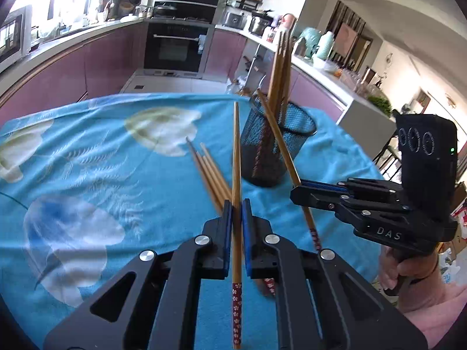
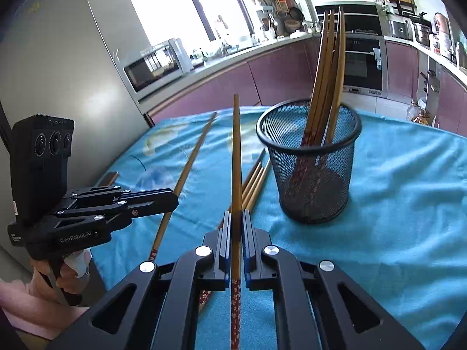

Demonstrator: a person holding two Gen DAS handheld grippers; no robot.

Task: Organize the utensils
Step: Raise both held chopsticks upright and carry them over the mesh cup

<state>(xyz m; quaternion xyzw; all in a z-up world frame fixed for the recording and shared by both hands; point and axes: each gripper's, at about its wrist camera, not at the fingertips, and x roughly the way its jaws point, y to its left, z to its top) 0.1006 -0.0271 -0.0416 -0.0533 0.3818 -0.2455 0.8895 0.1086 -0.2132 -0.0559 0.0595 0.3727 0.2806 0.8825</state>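
Both black two-finger grippers, the left gripper (image 1: pixel 237 213) and right gripper (image 2: pixel 237 224), angle downward side by side, each hand-held with blue-padded jaws clamped on a bamboo chopstick.

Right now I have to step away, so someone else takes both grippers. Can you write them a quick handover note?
Left gripper: shut on one chopstick.
Right gripper: shut on another chopstick.
Mesh cup stands upright on the blue cloth, several chopsticks already standing in it.
Left to do: drop both held chopsticks into the cup, then collect the loose chopsticks lying on the cloth beside it.
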